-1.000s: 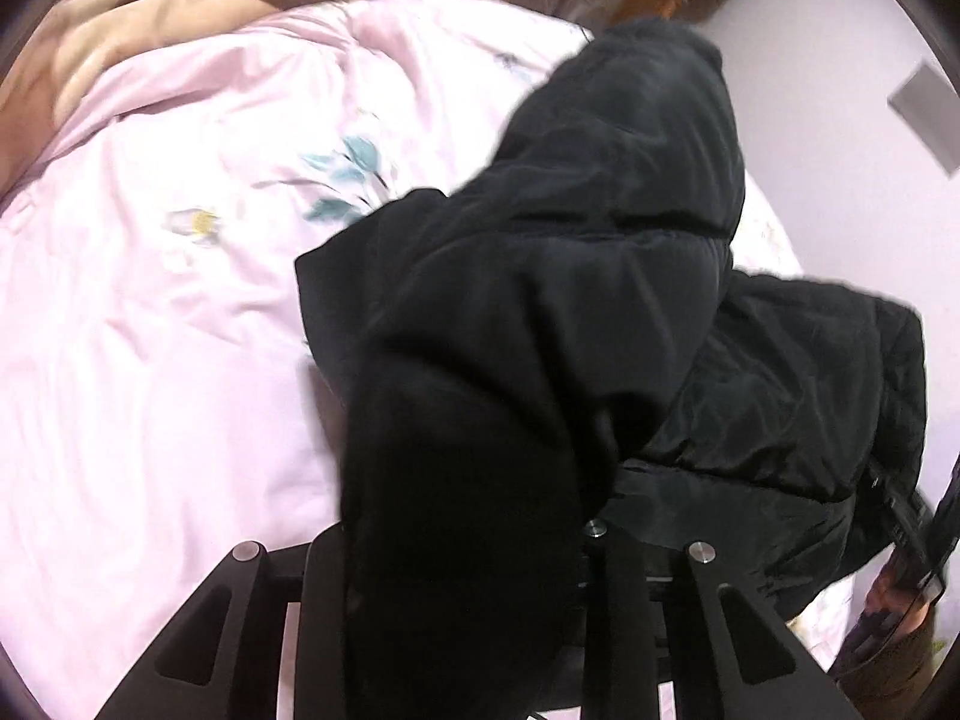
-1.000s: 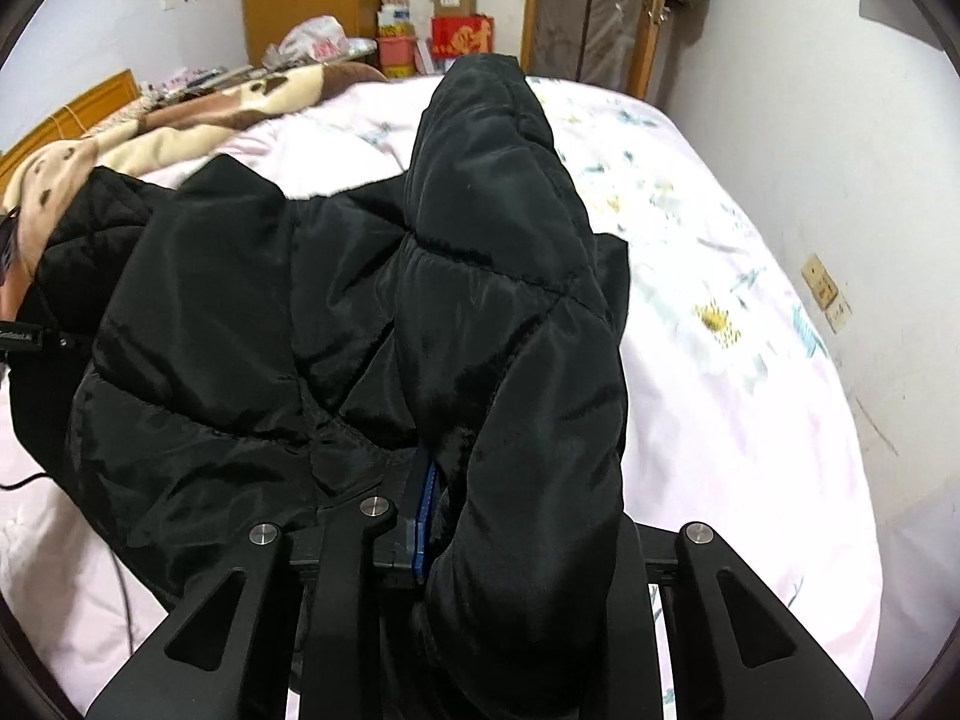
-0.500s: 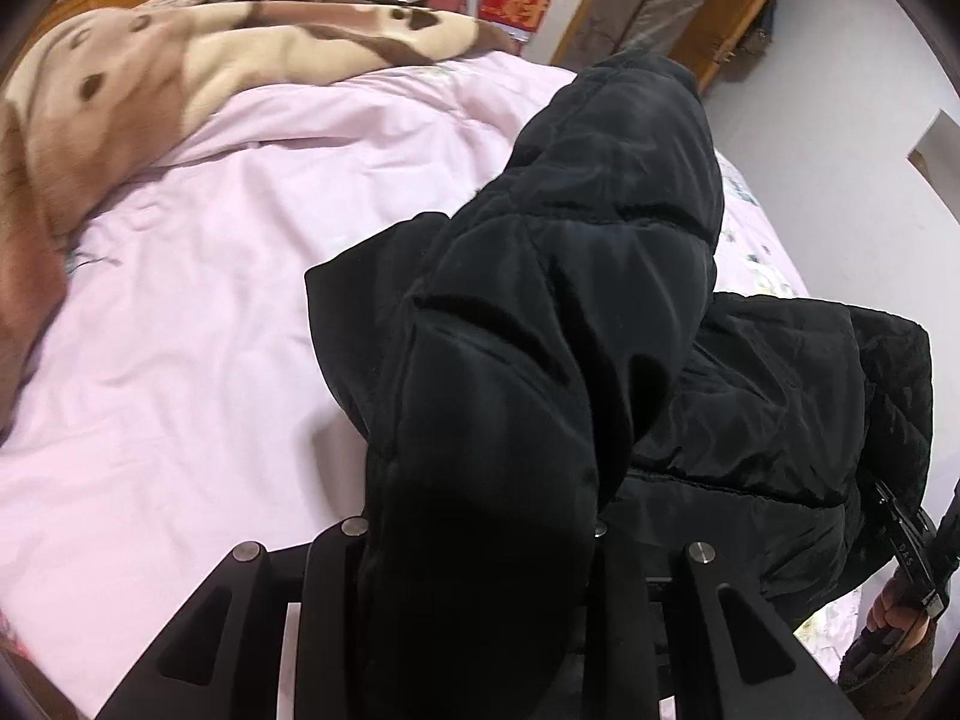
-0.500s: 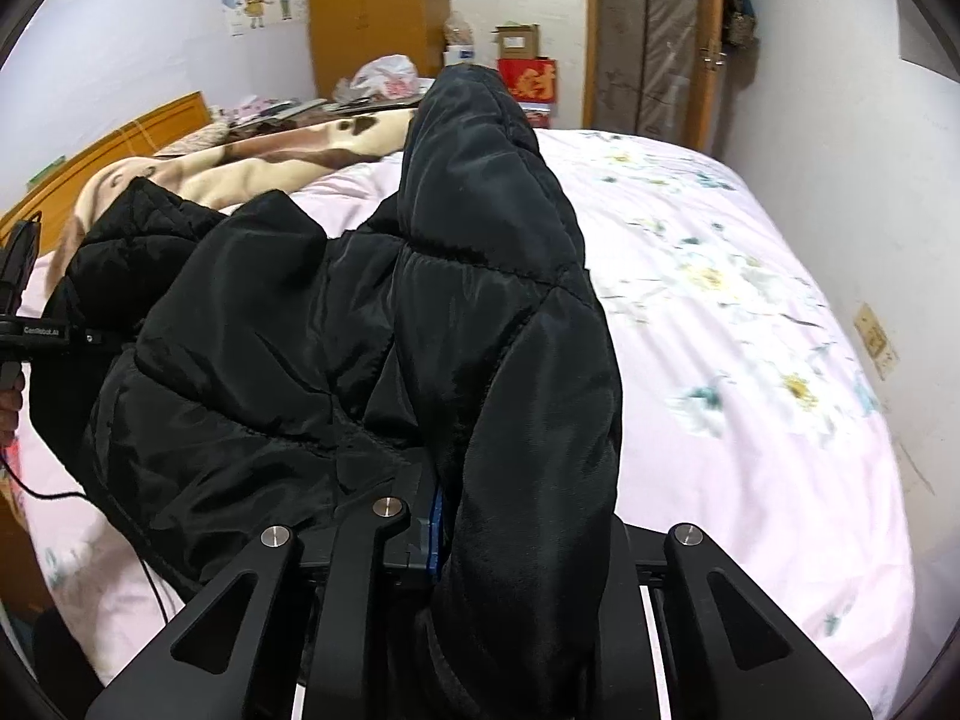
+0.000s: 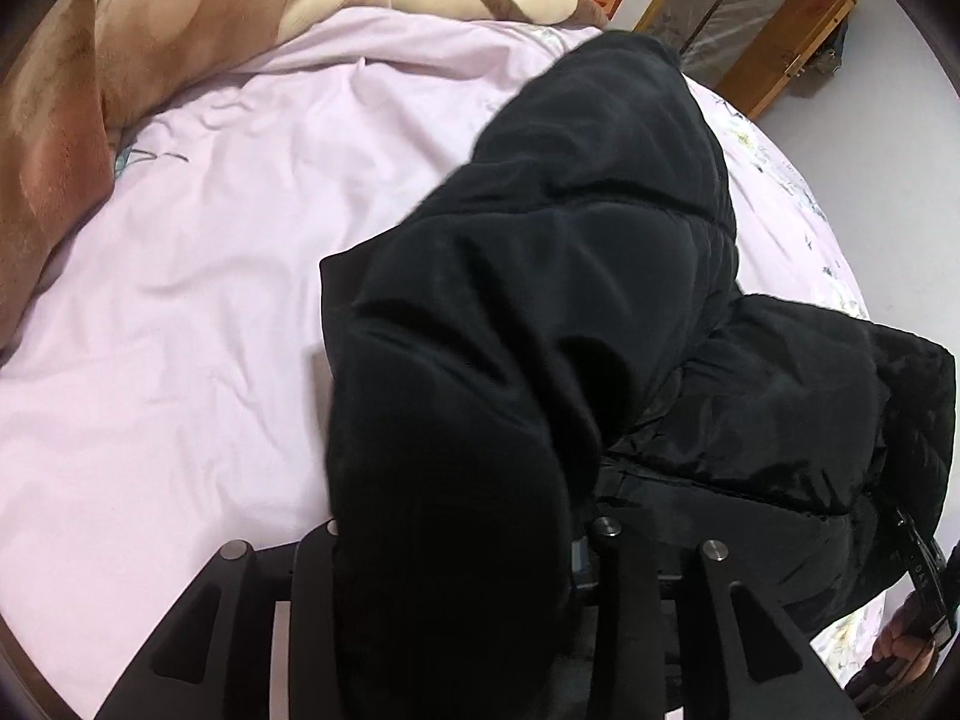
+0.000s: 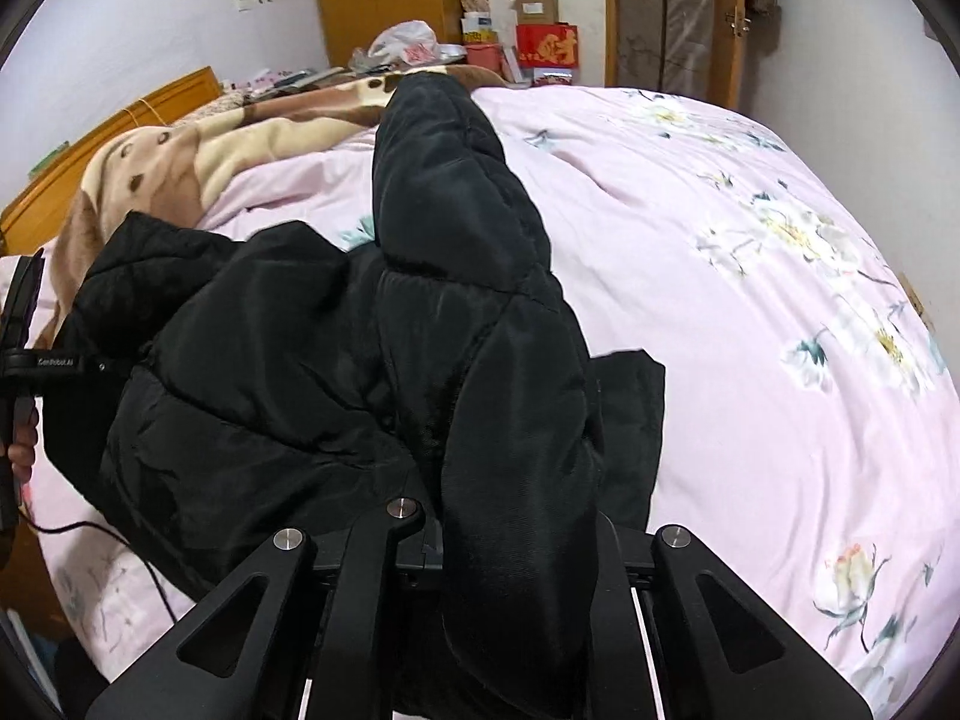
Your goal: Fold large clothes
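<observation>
A black puffer jacket (image 5: 570, 300) hangs bunched over the pink floral bed sheet (image 5: 180, 360). Its padded sleeve runs up between the fingers of my left gripper (image 5: 462, 534). Those jaws are opening, with the thick fabric still filling the gap between them. In the right wrist view the jacket (image 6: 300, 390) spreads to the left, and another padded fold stands up through my right gripper (image 6: 510, 516), which is shut on it. The fingertips of both grippers are buried in cloth.
A brown and cream blanket (image 6: 210, 162) lies crumpled at the far side of the bed, by a wooden headboard (image 6: 120, 120). Boxes and bags (image 6: 528, 30) stand beyond the bed. A hand (image 6: 24, 444) holds the left gripper's handle, and a cable (image 6: 120, 546) trails from it.
Both grippers have carried the jacket across the bed toward the brown blanket and slightly lower. The right fingers have drawn closer together on the fold.
</observation>
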Motion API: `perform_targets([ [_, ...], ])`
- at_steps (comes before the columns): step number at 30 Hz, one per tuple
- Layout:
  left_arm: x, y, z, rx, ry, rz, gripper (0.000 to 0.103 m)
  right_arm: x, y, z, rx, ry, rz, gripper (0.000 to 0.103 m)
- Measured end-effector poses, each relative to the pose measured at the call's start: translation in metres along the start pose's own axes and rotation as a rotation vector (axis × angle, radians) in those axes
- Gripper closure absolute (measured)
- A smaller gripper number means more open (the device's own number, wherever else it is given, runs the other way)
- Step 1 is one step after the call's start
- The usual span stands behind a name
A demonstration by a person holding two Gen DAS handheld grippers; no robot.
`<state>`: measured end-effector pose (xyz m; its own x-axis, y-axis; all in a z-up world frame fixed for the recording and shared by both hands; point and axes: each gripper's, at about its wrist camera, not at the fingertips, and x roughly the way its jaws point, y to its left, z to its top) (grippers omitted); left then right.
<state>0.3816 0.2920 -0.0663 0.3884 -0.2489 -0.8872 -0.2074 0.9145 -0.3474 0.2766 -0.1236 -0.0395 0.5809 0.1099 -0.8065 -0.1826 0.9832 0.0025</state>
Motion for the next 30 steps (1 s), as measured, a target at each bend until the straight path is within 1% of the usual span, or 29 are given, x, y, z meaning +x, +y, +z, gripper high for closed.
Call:
perform_targets([
  [1, 0.002, -0.002, -0.002, 0.003, 0.001, 0.002, 0.062, 0.003, -0.002, -0.002, -0.001, 0.006, -0.008, 0.091],
  [4, -0.002, -0.005, -0.008, 0.007, 0.005, 0.002, 0.059, 0.013, 0.01, 0.001, -0.01, 0.015, -0.031, 0.089],
  [5, -0.001, 0.008, -0.016, 0.008, 0.007, 0.001, 0.057, 0.017, 0.009, -0.001, -0.013, 0.021, -0.041, 0.089],
  [6, 0.0, 0.007, -0.016, 0.008, 0.011, 0.002, 0.055, 0.021, 0.016, -0.002, -0.012, 0.025, -0.048, 0.088],
  [7, 0.001, 0.006, -0.016, 0.01, 0.012, 0.004, 0.053, 0.023, 0.016, -0.003, -0.014, 0.03, -0.056, 0.086],
  [8, 0.002, 0.007, -0.014, 0.013, 0.012, 0.008, 0.05, 0.025, 0.015, -0.005, -0.018, 0.035, -0.071, 0.084],
  [9, 0.004, 0.009, -0.013, 0.015, 0.012, 0.01, 0.048, 0.031, 0.021, -0.001, -0.019, 0.037, -0.076, 0.083],
  [11, 0.002, 0.012, -0.02, 0.006, 0.009, 0.003, 0.046, 0.026, 0.017, -0.002, -0.024, 0.043, -0.099, 0.071],
  [13, -0.001, 0.009, -0.022, -0.005, 0.003, -0.009, 0.046, 0.028, 0.017, 0.0, -0.025, 0.042, -0.114, 0.067],
  [14, -0.001, 0.016, -0.029, -0.005, -0.001, -0.012, 0.046, 0.03, 0.017, 0.001, -0.023, 0.04, -0.122, 0.062],
  [16, -0.005, 0.018, -0.029, -0.017, -0.01, -0.021, 0.046, 0.03, 0.017, 0.0, -0.028, 0.031, -0.146, 0.054],
  [17, 0.001, 0.028, -0.022, -0.026, -0.015, -0.028, 0.046, 0.034, 0.022, 0.006, -0.03, 0.029, -0.152, 0.051],
  [18, 0.001, 0.035, -0.019, -0.04, -0.021, -0.038, 0.046, 0.031, 0.019, 0.006, -0.028, 0.026, -0.158, 0.05],
  [20, -0.007, 0.041, -0.019, -0.06, -0.041, -0.048, 0.046, 0.025, 0.014, 0.005, -0.016, 0.017, -0.188, 0.04],
  [24, -0.025, 0.046, -0.019, -0.03, -0.089, -0.025, 0.046, 0.015, 0.008, 0.006, 0.002, 0.002, -0.228, 0.038],
  [25, -0.031, 0.046, -0.02, -0.031, -0.101, -0.018, 0.046, 0.011, 0.009, 0.005, -0.013, -0.006, -0.252, 0.038],
  [26, -0.034, 0.048, -0.018, -0.034, -0.111, -0.011, 0.046, 0.006, 0.01, 0.005, -0.036, -0.023, -0.299, 0.038],
  [27, -0.04, 0.046, -0.02, -0.03, -0.123, -0.004, 0.046, 0.002, 0.01, 0.005, -0.039, -0.034, -0.319, 0.038],
  [28, -0.048, 0.045, -0.02, -0.024, -0.148, 0.014, 0.046, -0.003, 0.008, 0.005, -0.028, -0.041, -0.322, 0.038],
  [30, -0.062, 0.048, -0.018, -0.031, -0.195, 0.055, 0.046, -0.01, 0.003, 0.003, 0.003, -0.035, -0.295, 0.038],
])
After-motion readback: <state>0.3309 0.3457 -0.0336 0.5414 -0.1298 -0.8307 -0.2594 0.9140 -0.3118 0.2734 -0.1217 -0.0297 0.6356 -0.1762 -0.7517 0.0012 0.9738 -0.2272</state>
